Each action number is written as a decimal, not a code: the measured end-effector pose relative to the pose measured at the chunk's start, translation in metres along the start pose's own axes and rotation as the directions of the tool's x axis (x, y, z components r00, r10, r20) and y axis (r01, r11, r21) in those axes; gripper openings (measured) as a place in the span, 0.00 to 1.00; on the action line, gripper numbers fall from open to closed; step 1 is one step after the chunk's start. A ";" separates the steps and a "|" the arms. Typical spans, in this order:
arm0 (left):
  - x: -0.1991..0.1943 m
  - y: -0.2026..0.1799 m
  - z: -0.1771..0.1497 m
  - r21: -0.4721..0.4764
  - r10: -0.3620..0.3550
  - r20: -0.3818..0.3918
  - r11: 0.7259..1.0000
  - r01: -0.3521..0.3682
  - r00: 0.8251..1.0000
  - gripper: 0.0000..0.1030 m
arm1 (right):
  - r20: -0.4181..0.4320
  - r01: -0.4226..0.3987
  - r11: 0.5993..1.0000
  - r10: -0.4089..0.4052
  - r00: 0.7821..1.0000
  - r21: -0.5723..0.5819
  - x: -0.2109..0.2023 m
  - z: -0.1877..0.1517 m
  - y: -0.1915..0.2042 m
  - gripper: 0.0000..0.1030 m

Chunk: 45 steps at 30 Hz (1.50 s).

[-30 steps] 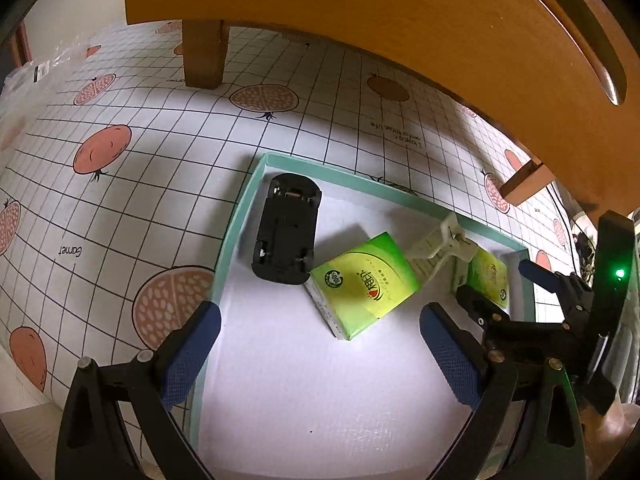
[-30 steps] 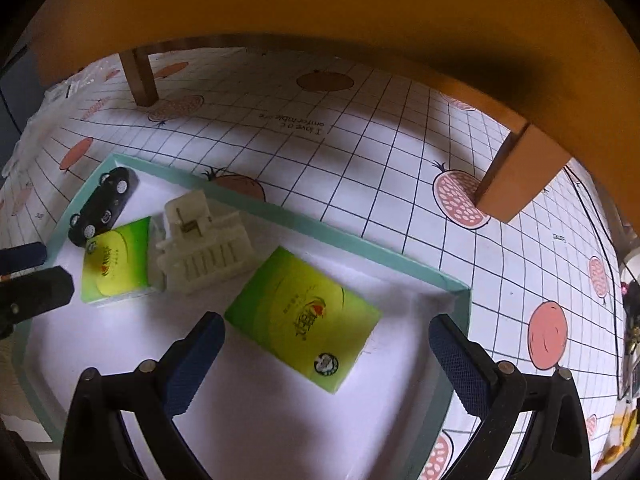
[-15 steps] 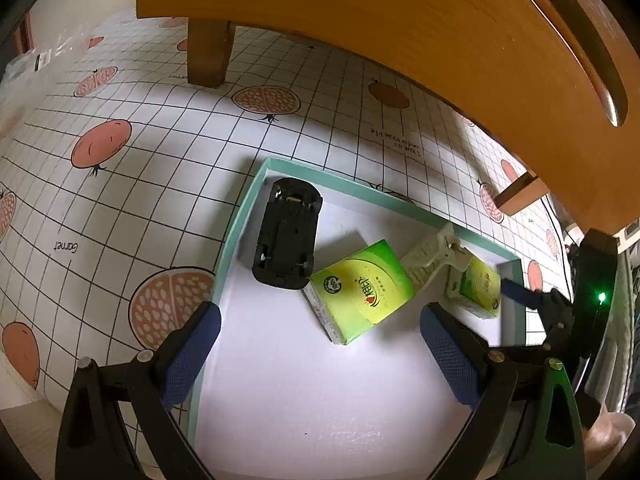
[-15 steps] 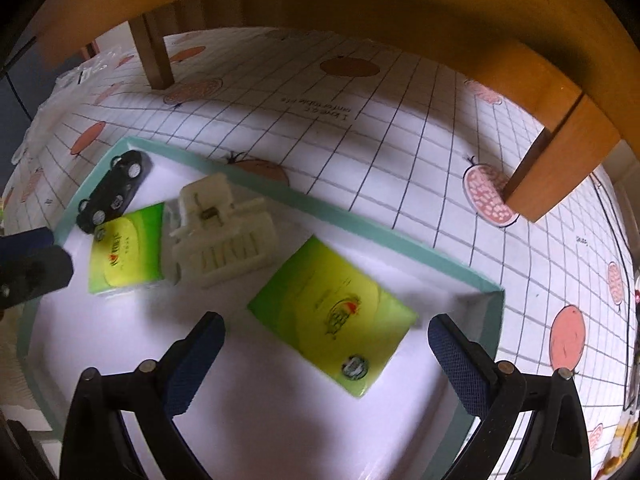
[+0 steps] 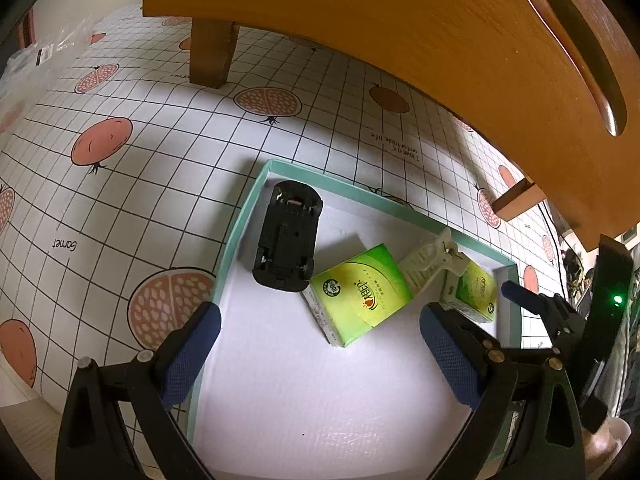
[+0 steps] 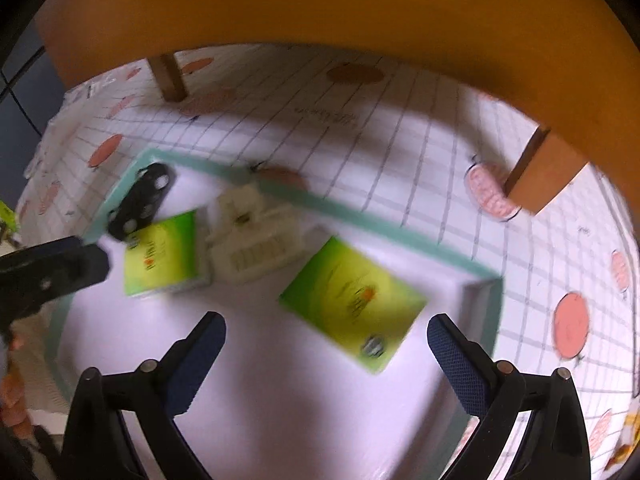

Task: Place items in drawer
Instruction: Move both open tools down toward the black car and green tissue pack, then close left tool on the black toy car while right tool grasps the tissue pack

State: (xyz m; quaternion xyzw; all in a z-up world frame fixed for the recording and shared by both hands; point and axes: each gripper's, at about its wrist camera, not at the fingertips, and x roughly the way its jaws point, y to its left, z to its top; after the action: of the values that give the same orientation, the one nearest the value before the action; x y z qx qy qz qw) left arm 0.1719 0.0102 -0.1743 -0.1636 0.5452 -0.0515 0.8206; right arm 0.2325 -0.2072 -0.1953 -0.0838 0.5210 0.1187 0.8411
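A teal-rimmed white tray (image 5: 244,212) (image 6: 486,304) holds an upturned black toy car (image 5: 289,234) (image 6: 142,200), two green packets and a cream plastic clip (image 5: 434,262) (image 6: 256,246). One green packet (image 5: 356,294) (image 6: 162,252) lies beside the car; the other (image 5: 476,292) (image 6: 352,304) lies near the tray's right end. My left gripper (image 5: 320,344) hangs open above the tray's near part, holding nothing. My right gripper (image 6: 326,348) is open too, above the right packet; this view is blurred. Above both, an orange wooden drawer front (image 5: 440,40) (image 6: 320,4) has a slot handle (image 5: 580,52).
The tray rests on a white gridded cloth with pomegranate prints (image 5: 120,120). Wooden legs (image 5: 210,56) (image 6: 540,178) stand behind the tray. The right gripper's body with a green light (image 5: 616,300) shows at the right edge of the left wrist view.
Both grippers have risen and drawn back from the tray, so its items look smaller and lower. More of the wooden drawer front shows. The items have not moved.
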 end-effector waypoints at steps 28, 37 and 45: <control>-0.008 0.019 0.017 -0.069 -0.033 0.045 0.997 0.036 0.998 0.95 | 0.008 -0.061 0.998 0.061 0.998 -0.026 -0.007 0.010 0.023 0.65; 0.000 0.020 0.035 -0.048 -0.053 0.059 0.997 0.056 0.997 0.75 | 0.005 -0.049 0.999 0.049 0.999 -0.018 0.005 0.014 0.018 0.64; 0.007 0.013 0.037 -0.007 -0.065 0.043 0.998 0.065 0.997 0.62 | -0.013 -0.066 0.998 0.066 0.998 0.006 0.004 0.013 0.017 0.55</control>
State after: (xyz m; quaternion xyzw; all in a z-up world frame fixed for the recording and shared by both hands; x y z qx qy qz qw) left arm 0.2077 0.0284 -0.1719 -0.1859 0.5222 -0.0723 0.8292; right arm 0.2399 -0.1874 -0.1932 -0.0653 0.5294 0.1444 0.8335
